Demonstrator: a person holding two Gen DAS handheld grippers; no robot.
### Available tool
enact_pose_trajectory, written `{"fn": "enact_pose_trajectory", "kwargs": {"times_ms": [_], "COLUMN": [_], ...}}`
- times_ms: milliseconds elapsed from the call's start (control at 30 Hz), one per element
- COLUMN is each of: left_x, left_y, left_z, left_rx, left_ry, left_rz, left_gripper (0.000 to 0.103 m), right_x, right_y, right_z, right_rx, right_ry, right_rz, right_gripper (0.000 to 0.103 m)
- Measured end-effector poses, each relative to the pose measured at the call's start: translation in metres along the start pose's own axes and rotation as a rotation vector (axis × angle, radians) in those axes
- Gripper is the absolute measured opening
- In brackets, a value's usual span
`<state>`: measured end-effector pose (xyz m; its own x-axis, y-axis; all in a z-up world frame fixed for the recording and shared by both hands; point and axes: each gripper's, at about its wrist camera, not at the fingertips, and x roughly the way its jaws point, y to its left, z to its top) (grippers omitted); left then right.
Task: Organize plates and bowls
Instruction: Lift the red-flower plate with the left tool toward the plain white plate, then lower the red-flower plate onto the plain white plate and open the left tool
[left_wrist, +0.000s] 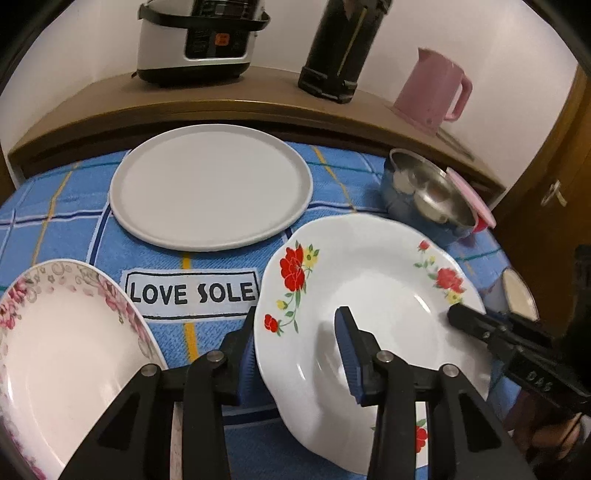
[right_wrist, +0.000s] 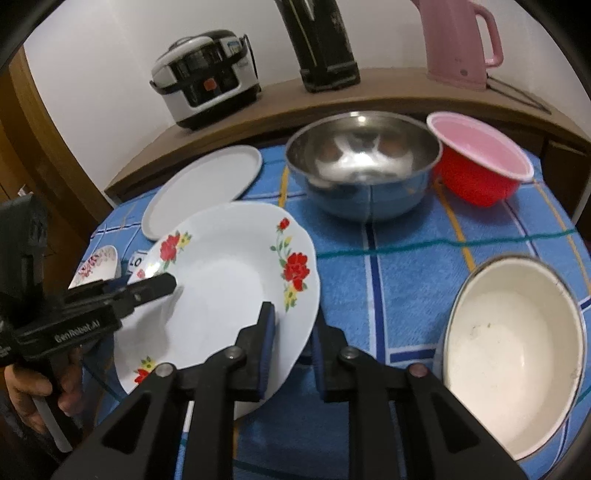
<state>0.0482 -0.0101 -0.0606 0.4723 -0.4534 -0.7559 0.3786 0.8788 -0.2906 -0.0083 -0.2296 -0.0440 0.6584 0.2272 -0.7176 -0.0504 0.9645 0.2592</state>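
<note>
Right wrist view alone shows red bowl and white bowl; left view alone shows pink-flowered plate. Red-flowered plate sits tilted above bench: right gripper clamps its rim, left gripper straddles the opposite rim, both angled downward

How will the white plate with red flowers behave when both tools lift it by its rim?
The plate with red flowers looks glazed and glossy, so it may slip between the pads. It seems stiff ceramic: it should not bend, but could chip if dropped. The left tool and right tool straddle opposite sides of the rim, which should limit tipping.
</note>
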Motion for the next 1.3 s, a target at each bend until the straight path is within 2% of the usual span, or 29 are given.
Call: {"fn": "enact_pose_trajectory", "kwargs": {"times_ms": [333, 667, 900, 1300], "left_x": [-0.019, -0.029, -0.028, -0.008], "left_y": [0.006, 0.031, 0.057, 0.092], "left_z": [0.014, 0.038, 0.058, 0.089], "left_rx": [-0.018, -0.062, -0.097, -0.127], "left_ry": [-0.079, -0.141, -0.180, -0.191], "left_rz": [0.035, 0.080, 0.123, 0.214], "left_gripper": [0.042, 0.042, 0.042, 0.042], "right_x": [-0.008, -0.006, 0.025, 0.077], "right_y": [0.010, 0.042, 0.058, 0.080], "right_z": [0.016, 0.054, 0.077, 0.116], "right_rx": [-0.004, -0.045, -0.047, -0.042], "right_ry": [-0.048, -0.135, -0.140, -0.136], "right_rz": [0.028, 0.059, 0.080, 0.095], "right_gripper": [0.019, 0.019, 0.019, 0.019]}}
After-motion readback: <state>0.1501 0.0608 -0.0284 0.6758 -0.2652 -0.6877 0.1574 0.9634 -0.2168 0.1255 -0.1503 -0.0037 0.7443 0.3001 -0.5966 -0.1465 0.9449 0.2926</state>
